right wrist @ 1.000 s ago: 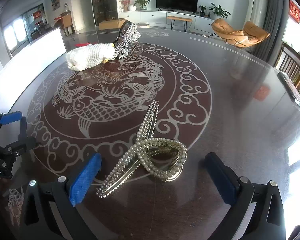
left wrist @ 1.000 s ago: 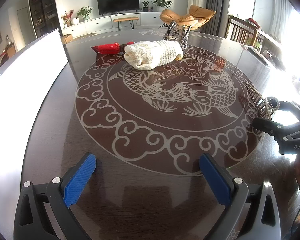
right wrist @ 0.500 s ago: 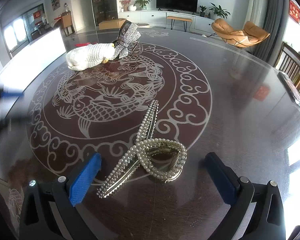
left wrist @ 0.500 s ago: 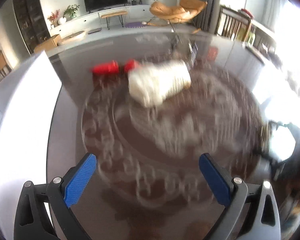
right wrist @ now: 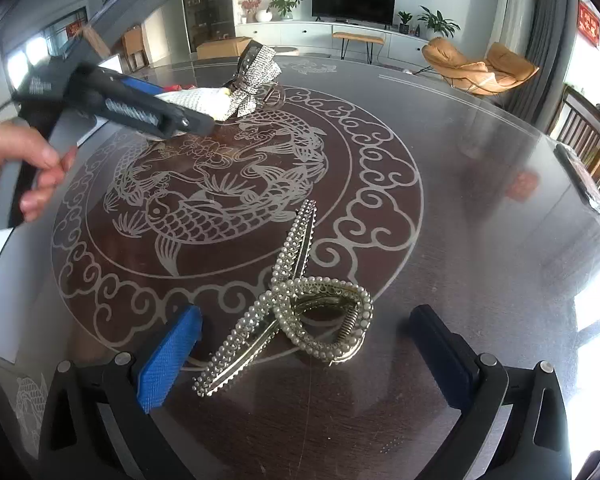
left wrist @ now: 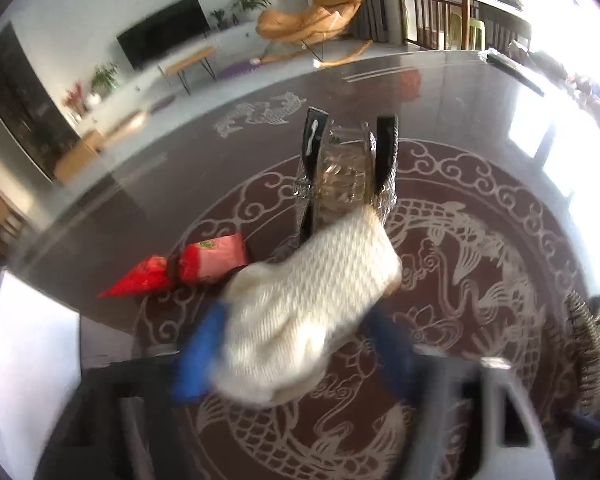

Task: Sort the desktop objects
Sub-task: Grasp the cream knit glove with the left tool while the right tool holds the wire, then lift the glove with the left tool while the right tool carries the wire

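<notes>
The left hand-held gripper [left wrist: 295,356] is closing, its jaws around the white knitted cloth bundle [left wrist: 312,312] on the dark patterned counter [left wrist: 480,184]; the right hand-held gripper [right wrist: 304,356] stands wide apart around the pearl-studded hair claw clip [right wrist: 300,304], not touching it.

Beyond my dark round table [right wrist: 480,208], a television [right wrist: 354,0] hangs on the far white wall; an orange lounge chair [right wrist: 480,66] sits right, by bright windows.

On the counter [right wrist: 480,208] a pearl clip [right wrist: 295,304] lies between the wide-apart right tongs [right wrist: 306,354], while the left tongs [right wrist: 187,114], in a hand [right wrist: 15,172], close around a white knit [right wrist: 195,100].
</notes>
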The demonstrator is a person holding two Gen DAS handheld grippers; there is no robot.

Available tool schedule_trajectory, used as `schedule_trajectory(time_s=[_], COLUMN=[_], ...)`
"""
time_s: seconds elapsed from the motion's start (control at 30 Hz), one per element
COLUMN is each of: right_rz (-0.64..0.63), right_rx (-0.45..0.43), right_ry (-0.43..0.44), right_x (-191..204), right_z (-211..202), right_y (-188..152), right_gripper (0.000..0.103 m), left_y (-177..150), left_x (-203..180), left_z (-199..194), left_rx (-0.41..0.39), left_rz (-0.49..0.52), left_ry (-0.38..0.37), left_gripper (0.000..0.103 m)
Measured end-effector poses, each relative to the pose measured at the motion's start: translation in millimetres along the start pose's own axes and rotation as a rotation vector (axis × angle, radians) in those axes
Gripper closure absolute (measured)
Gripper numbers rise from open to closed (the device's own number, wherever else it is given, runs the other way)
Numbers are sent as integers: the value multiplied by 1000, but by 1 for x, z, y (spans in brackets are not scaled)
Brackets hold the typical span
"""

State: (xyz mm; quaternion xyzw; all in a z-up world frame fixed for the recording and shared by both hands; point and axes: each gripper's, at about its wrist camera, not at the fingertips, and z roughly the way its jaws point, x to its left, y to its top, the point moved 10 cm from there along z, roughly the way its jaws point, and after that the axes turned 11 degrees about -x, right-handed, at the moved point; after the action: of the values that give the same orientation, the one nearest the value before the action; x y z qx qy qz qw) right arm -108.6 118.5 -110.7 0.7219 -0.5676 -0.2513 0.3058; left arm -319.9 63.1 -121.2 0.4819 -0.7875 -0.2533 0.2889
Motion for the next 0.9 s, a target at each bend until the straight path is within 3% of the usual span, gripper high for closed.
schedule_trajectory(time_s=[0.07,0.33,0.43,0.5,0.63,0.8,0.9], right_rz=[0,0,0,0,1,8,39], right_rx=[0,0,0,0,0,-3,-22], right_ry=[0,-1,-1,-1,-1,5,56], right_x=[0,0,0,-1,0,-1,-1], right_z=[0,0,0,1,0,-4,-6], right_y=[0,0,0,0,0,-1,2], right_gripper=[0,0,0,0,0,0,0], left_y=[-9,-101,-128,-140,-151,-156,-156], left_x=[2,6,2,-3,-9,6,7], left_z=[-13,-99,-123,-126,-115,-109,-107], left_rx=[-17,-2,-13,-19,14,23,23], left_rz=[-43,-238,-320,-342,-286,-352,-347], left_ry=[0,101,123,96,48,49,38], left_gripper=[50,49,35,0,0,0,0])
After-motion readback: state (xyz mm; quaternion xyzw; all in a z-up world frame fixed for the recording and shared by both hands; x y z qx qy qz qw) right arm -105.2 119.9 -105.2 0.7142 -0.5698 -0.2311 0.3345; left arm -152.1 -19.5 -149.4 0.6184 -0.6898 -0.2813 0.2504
